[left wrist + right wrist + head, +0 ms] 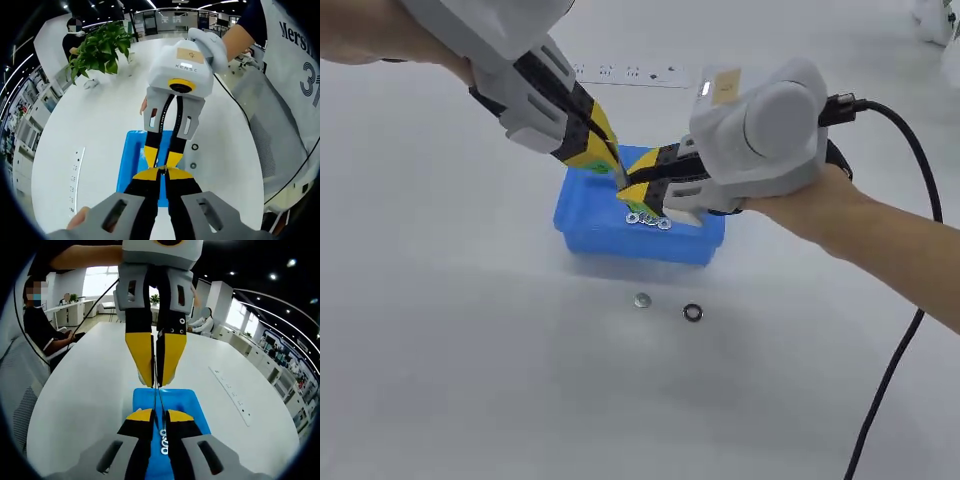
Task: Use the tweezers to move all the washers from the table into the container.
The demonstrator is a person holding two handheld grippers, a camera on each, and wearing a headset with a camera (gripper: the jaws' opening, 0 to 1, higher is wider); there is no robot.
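Tweezers (158, 405) run as a thin dark line between both sets of jaws above the blue container (620, 240), which stands on the white desk (470, 380). In the head view the left gripper (616, 172) comes in from the upper left and the right gripper (638, 196) from the right, tips almost meeting; each has its jaws pressed together on the tweezers. A cluster of washers (648, 218) lies inside the container. On the desk in front of it lie a silver washer (642, 300) and a dark washer (693, 313), near each other but apart
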